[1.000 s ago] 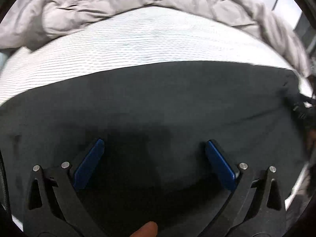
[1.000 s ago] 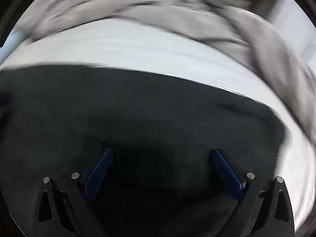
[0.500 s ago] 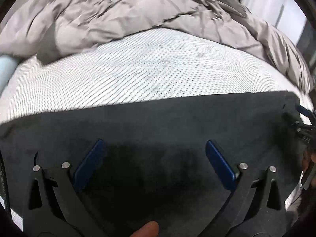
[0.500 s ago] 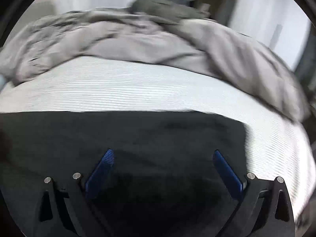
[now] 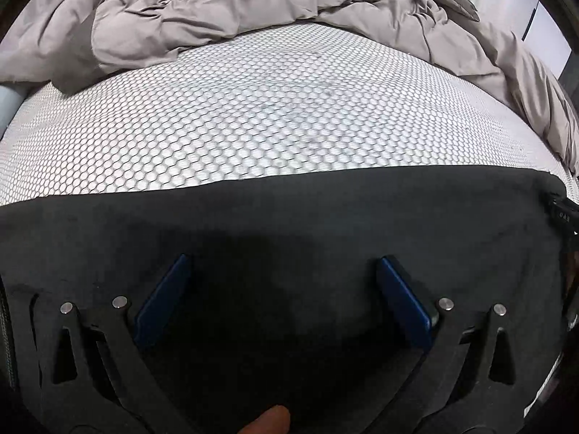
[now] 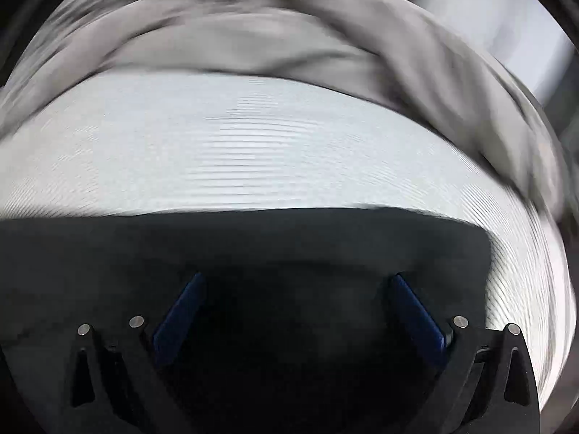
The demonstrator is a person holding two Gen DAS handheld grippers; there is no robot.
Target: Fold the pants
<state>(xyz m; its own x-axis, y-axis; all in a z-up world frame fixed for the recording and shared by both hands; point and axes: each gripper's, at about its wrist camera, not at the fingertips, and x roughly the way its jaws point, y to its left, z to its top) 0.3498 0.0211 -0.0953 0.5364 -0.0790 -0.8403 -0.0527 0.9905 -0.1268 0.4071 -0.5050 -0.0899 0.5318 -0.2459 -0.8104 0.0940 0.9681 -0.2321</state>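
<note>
Black pants (image 5: 289, 217) lie flat across the near part of a white honeycomb-patterned mattress (image 5: 253, 119), filling the lower half of both views. My left gripper (image 5: 284, 264) hovers over the dark cloth, open, blue pads wide apart and nothing between them. At the far right of the left wrist view the other gripper's dark tip sits at the pants' end. My right gripper (image 6: 296, 280) is also open above the pants (image 6: 253, 246), whose right end lies just right of it. The right wrist view is motion-blurred.
A rumpled grey duvet (image 5: 235, 3) is heaped along the far side of the mattress and down its right side (image 6: 452, 83). Bare mattress (image 6: 253, 144) stretches between the pants and the duvet. A fingertip (image 5: 271, 423) shows at the bottom edge.
Both grippers have pulled back and tilted up: the pants' far edge has dropped lower in each view and more mattress and duvet show. Both stay open.
</note>
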